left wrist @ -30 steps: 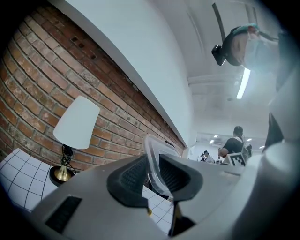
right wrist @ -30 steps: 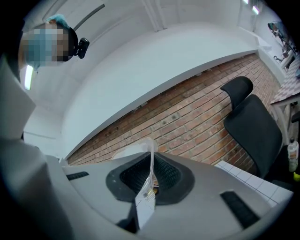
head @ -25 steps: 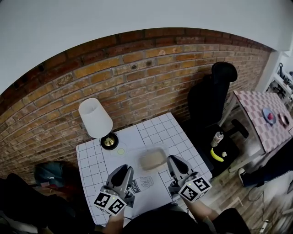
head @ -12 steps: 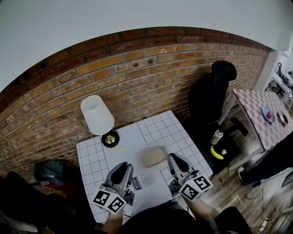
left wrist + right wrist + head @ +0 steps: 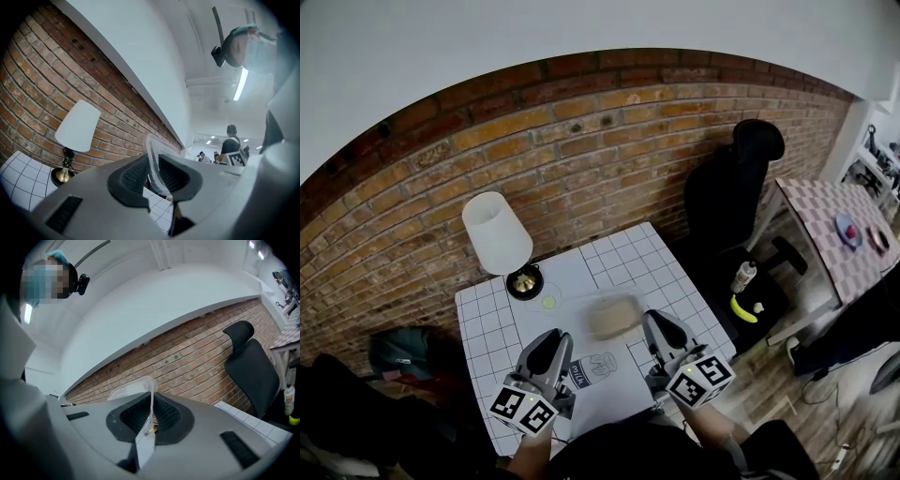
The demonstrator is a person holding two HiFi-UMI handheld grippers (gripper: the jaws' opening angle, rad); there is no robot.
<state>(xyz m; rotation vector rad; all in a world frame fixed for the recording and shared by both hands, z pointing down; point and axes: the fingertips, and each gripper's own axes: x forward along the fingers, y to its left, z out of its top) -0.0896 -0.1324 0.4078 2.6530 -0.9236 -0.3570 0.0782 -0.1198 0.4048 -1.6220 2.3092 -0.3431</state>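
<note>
A clear plastic container (image 5: pixel 613 316) with something pale brown inside hangs between my two grippers above the white gridded table (image 5: pixel 628 258). My left gripper (image 5: pixel 553 341) is shut on its left rim; in the left gripper view the clear rim (image 5: pixel 154 150) stands up out of the closed black pads (image 5: pixel 129 176). At the container's other side my right gripper (image 5: pixel 654 325) is shut on the rim; in the right gripper view that thin clear edge (image 5: pixel 136 390) is pinched between the pads (image 5: pixel 166 414). Both gripper views look upward at the brick wall and ceiling.
A white-shaded lamp (image 5: pixel 499 234) with a brass foot stands at the table's back left, beside a small green disc (image 5: pixel 547 302). A milk drawing (image 5: pixel 592 367) lies on the tabletop. Right of the table: a black office chair (image 5: pixel 733 187), a bottle (image 5: pixel 741 278), a banana (image 5: pixel 743 309), and a checked table (image 5: pixel 834 244).
Both grippers keep their hold on the container. The views have shifted only slightly; the lamp sits a little lower in the left gripper view.
</note>
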